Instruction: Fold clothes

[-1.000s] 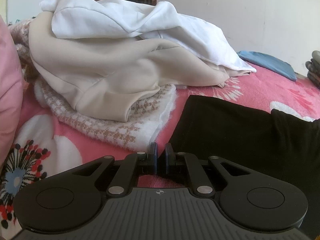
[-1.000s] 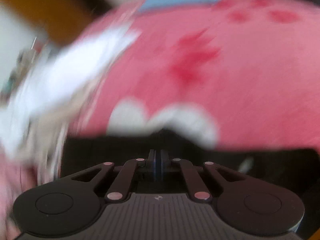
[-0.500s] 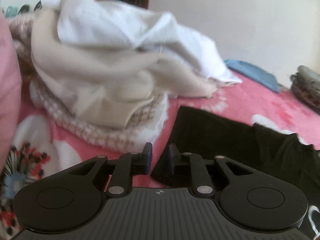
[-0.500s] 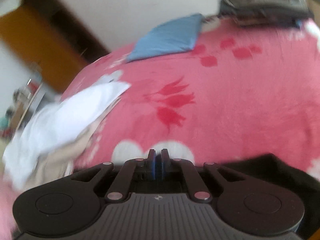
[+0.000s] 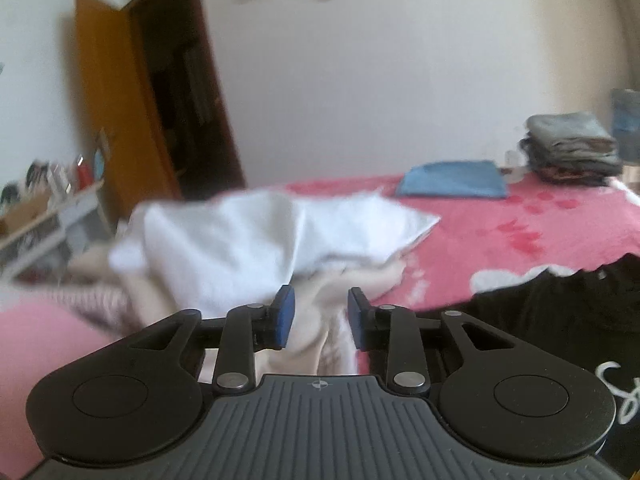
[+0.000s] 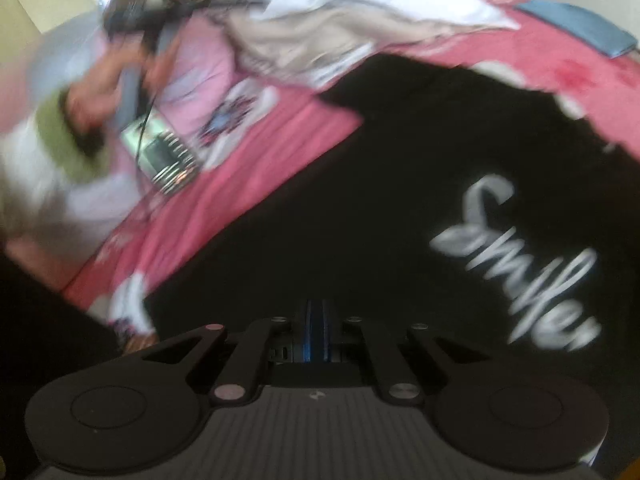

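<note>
Broadly, a bed [image 5: 500,232] under a pink floral blanket fills both views. A black garment [image 6: 400,184] with white script lettering lies spread flat on it, filling the centre of the right wrist view and showing as a dark edge at lower right in the left wrist view. Beside it, toward the head of the bed, a heap of unfolded clothes [image 5: 248,240] rests with a white piece on top of a beige one. A folded blue cloth [image 5: 452,179] lies at the far edge of the bed, near a stack of folded grey and dark clothes [image 5: 572,148]. The left gripper [image 5: 319,316] hovers above the heap, its jaws opening with nothing between them. The right gripper [image 6: 316,330] hangs over the black garment, jaws pressed together; whether any cloth is pinched cannot be told.
</note>
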A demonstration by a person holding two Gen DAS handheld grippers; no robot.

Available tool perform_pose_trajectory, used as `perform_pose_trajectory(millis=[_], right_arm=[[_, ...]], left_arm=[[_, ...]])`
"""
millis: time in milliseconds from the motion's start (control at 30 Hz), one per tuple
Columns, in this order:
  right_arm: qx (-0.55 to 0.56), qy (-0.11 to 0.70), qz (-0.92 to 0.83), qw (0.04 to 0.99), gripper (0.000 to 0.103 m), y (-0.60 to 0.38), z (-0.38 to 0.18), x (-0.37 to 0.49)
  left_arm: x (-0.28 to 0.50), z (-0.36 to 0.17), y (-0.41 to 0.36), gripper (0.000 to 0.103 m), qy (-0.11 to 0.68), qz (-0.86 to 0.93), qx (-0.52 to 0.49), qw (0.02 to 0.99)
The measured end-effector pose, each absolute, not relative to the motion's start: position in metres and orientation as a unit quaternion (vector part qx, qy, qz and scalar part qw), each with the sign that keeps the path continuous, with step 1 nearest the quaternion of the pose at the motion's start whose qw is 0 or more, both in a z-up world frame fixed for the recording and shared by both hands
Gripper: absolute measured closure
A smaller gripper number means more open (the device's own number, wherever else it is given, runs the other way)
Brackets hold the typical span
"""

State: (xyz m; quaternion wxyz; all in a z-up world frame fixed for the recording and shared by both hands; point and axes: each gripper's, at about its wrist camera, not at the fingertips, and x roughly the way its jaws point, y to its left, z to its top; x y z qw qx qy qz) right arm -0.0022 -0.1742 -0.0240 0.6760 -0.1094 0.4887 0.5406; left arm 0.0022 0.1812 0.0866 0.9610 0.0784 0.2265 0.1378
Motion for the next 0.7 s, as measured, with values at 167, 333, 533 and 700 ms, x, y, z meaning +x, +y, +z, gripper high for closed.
perform_pose_trajectory(millis=[167, 333, 533, 700], right_arm=[[-0.021, 0.492, 0.442, 0.749, 0.098, -0.243, -0.022, 0.006], [0.108, 0.450, 0.261, 0.847, 0.097, -0.361, -0.007, 0.042], [0.200, 0.408, 0.076, 0.888, 0.076, -0.463, -0.012, 0.094], [0.231, 0.404, 0.087, 0.881, 0.075, -0.469, -0.022, 0.144]], left_arm=[[0.019, 0.093, 0.129, 0.069, 0.231, 0.062, 0.095, 0.966], [0.058, 0.075, 0.059, 0.068, 0.272, -0.036, 0.091, 0.957], [0.102, 0.029, -0.021, 0.068, 0.315, -0.091, 0.122, 0.937], [0.139, -0.010, -0.061, 0.068, 0.353, -0.096, 0.129, 0.922]])
